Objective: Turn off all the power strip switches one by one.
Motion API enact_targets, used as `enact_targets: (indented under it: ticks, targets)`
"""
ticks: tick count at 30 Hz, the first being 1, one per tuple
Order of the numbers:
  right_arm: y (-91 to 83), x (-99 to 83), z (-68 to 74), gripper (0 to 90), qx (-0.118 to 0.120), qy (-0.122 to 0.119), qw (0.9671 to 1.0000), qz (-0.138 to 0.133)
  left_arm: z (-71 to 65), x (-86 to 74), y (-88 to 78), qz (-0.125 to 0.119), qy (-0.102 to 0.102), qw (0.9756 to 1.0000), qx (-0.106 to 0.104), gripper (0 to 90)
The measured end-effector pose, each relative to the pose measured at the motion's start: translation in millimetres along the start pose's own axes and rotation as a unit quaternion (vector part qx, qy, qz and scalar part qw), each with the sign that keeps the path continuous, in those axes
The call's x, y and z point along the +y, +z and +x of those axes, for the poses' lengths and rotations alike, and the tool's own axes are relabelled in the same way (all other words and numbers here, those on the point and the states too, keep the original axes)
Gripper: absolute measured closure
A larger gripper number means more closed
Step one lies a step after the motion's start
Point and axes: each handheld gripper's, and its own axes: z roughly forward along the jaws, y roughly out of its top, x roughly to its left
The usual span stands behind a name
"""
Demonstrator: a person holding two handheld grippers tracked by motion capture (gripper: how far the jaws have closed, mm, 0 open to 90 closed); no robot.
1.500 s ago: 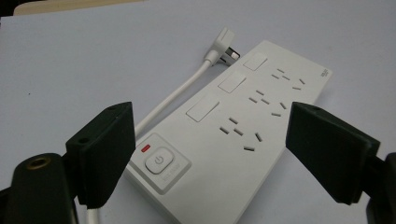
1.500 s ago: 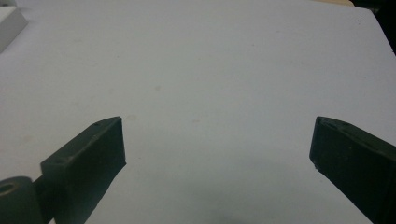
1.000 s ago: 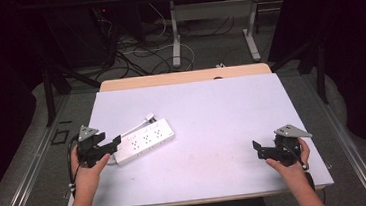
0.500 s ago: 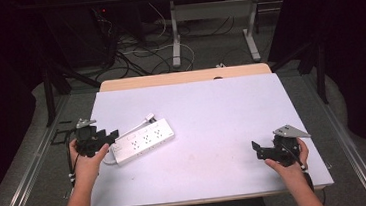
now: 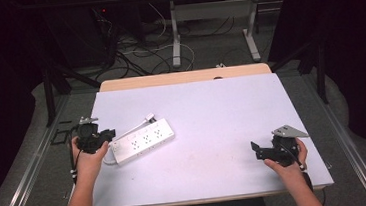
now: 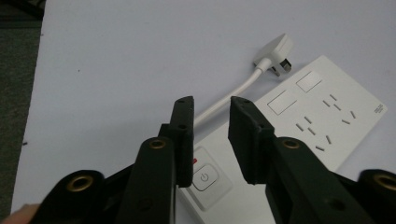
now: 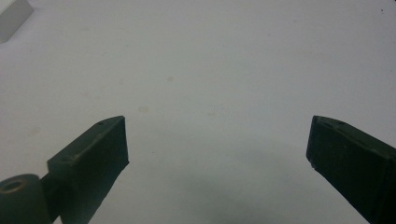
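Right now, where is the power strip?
In the high view the power strip lies on the left part of the table, its switch end just beside the left gripper, with its plug lying next to its far edge.

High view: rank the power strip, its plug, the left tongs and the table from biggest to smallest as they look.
1. Table
2. Power strip
3. Left tongs, nearly as long as the strip is wide, so this step is unsure
4. Plug, clearly smallest

obstacle: power strip [image 5: 143, 140], table's left | room: bare tabletop [image 5: 221, 109] rightward
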Motion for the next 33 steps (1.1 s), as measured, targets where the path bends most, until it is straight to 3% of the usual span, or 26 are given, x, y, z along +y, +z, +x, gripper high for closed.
enact_targets:
  ticks: [3, 9, 23, 33]
  targets:
    - [-0.4, 0.0, 0.1, 5.1, 0.001, 0.002, 1.0, 0.0, 1.3, -2.1, 2.7, 0.0, 0.0, 1.0, 0.002, 79.9]
    - [0.7, -0.4, -1.9, 5.5, 0.005, 0.002, 1.0, 0.001, 3.6, -8.1, 9.5, 0.026, -0.006, 0.9996, -0.003, 89.0]
    - [1.2, -0.3, -3.0, 6.2, 0.009, -0.001, 1.0, 0.002, 2.2, -12.5, 15.5, 0.075, 0.008, 0.9972, -0.005, 90.0]
    - [1.4, -0.3, -3.2, 6.6, 0.009, -0.002, 0.9999, 0.006, -1.6, -14.2, 22.9, 0.085, 0.013, 0.9963, 0.003, 90.0]
